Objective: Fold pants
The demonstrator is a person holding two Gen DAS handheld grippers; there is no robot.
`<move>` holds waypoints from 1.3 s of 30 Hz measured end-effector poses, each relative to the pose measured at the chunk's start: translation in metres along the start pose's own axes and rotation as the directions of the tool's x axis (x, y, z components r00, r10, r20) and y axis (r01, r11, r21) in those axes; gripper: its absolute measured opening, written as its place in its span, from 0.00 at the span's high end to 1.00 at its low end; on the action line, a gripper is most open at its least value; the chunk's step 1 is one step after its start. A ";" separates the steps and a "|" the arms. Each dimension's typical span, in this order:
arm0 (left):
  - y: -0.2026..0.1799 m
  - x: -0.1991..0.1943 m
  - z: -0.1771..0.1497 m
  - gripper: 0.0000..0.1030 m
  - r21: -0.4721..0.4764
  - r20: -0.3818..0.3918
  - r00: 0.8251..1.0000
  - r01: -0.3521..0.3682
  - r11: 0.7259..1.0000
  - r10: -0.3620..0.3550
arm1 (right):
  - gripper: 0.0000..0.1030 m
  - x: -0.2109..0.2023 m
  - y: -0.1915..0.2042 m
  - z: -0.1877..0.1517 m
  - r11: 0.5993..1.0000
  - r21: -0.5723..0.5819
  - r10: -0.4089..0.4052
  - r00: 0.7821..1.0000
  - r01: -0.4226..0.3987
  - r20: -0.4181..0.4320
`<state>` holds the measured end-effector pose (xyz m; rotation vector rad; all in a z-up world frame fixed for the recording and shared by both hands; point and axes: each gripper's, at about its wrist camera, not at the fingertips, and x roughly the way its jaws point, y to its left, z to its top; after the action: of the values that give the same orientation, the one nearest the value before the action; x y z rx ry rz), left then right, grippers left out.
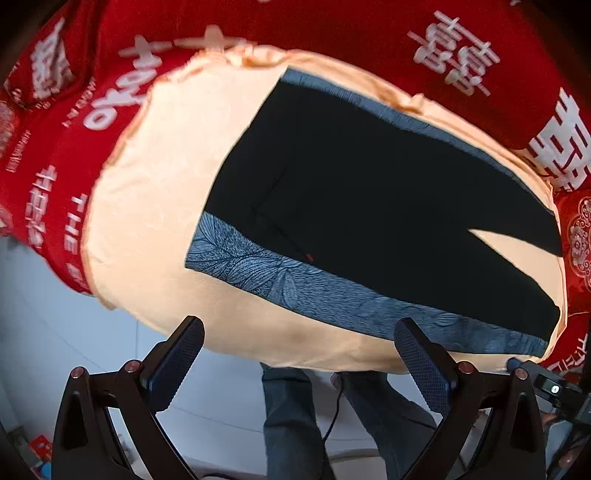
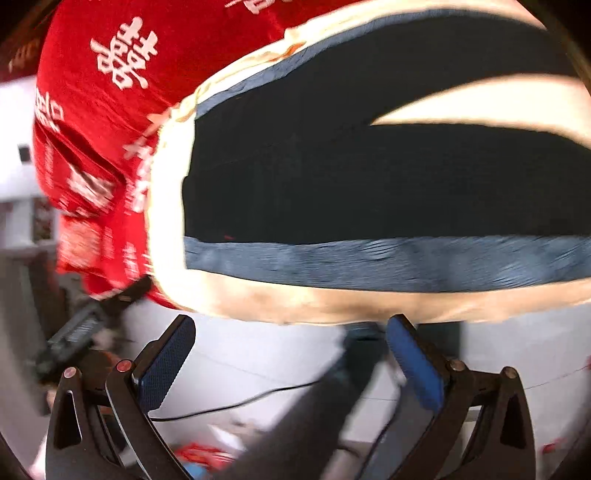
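Observation:
Black pants [image 1: 369,192] with grey-blue patterned side stripes lie flat on a cream cloth [image 1: 155,206], legs spread in a narrow V toward the right. They also show in the right wrist view [image 2: 369,177], blurred. My left gripper [image 1: 299,332] is open and empty, held above the near edge of the cream cloth, its right finger [image 1: 424,369] over the near stripe. My right gripper [image 2: 291,332] is open and empty, just short of the near cloth edge [image 2: 332,302] by the waistband end.
A red bedspread with white characters [image 1: 332,26] lies under the cream cloth. The person's legs in grey trousers [image 1: 291,413] stand on the pale floor below. A black cable [image 2: 240,402] runs across the floor. The other gripper's body [image 1: 546,384] shows at right.

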<state>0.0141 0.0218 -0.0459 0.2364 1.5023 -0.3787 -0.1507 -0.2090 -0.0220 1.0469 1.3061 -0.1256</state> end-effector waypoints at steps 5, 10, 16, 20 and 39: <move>0.037 0.057 -0.003 0.00 -0.031 -0.033 0.997 0.070 0.997 -0.071 | 0.34 0.091 -0.009 -0.007 0.971 0.110 0.221 0.972 -0.212 -0.084; 0.063 0.101 -0.011 0.00 -0.089 -0.038 0.980 0.189 0.978 -0.193 | 0.34 0.157 -0.022 -0.019 0.946 0.159 0.294 0.954 -0.282 -0.056; 0.065 0.127 -0.010 0.00 -0.099 -0.026 0.954 0.295 0.950 -0.299 | 0.34 0.182 -0.044 -0.023 0.898 0.232 0.368 0.927 -0.375 0.071; 0.058 0.131 -0.006 0.00 -0.100 -0.020 0.939 0.340 0.935 -0.343 | 0.34 0.176 -0.045 -0.014 0.845 0.263 0.433 0.884 -0.466 0.176; 0.031 0.135 0.038 0.34 -0.222 0.085 0.913 0.408 0.886 -0.399 | 0.35 0.144 -0.064 -0.006 0.826 0.212 0.477 0.848 -0.522 0.229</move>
<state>0.0645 0.0230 -0.1805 -0.2791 1.5417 -0.5278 -0.1480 -0.1740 -0.1758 1.5505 0.8367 0.0137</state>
